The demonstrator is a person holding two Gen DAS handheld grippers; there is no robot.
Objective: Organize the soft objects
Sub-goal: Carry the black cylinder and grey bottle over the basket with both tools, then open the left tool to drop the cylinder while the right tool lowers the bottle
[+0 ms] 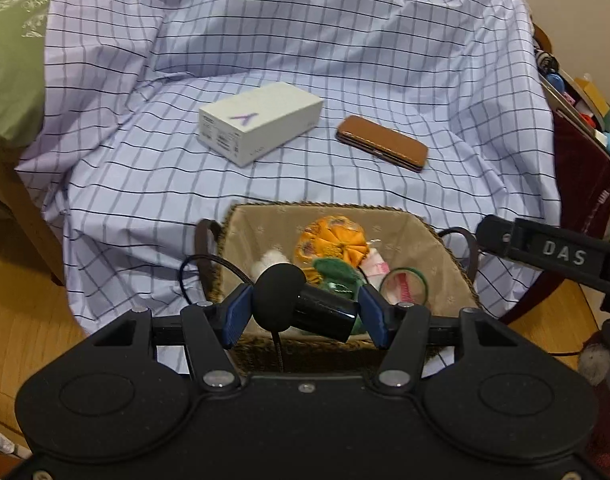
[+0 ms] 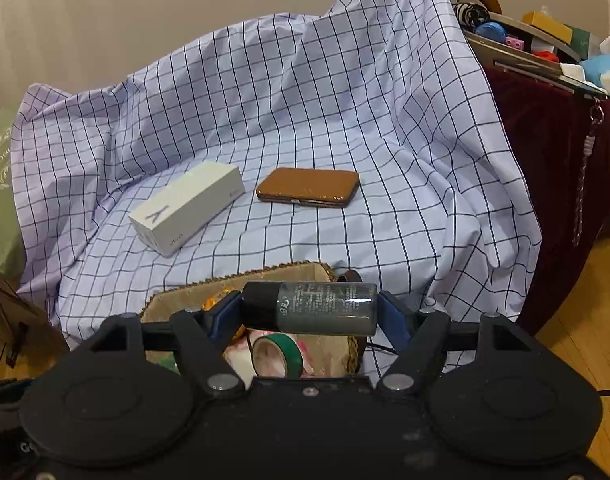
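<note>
Step in hand, judged: both tongs loaded, hovering over basket (image 1: 445,276) at near edge of checked cloth (image 1: 345,60).

Left gripper (image 1: 305,312): jaws narrow, clamped on black cylinder with round foam-like head (image 1: 281,300); item sits directly above basket contents.

Right gripper (image 2: 309,312): jaws moderately apart, holding grey bottle with black cap (image 2: 313,308) crosswise, above basket rim.

Basket holds orange fabric piece (image 1: 331,242), green tape roll (image 2: 289,350).

Next move, judged: lower, release inside basket.

White box (image 1: 261,120), brown case (image 1: 383,142) lie beyond, well apart from tongs.

The left hand-held gripper (image 1: 305,312) clamps a black microphone (image 1: 301,304) over the basket (image 1: 445,276).
</note>
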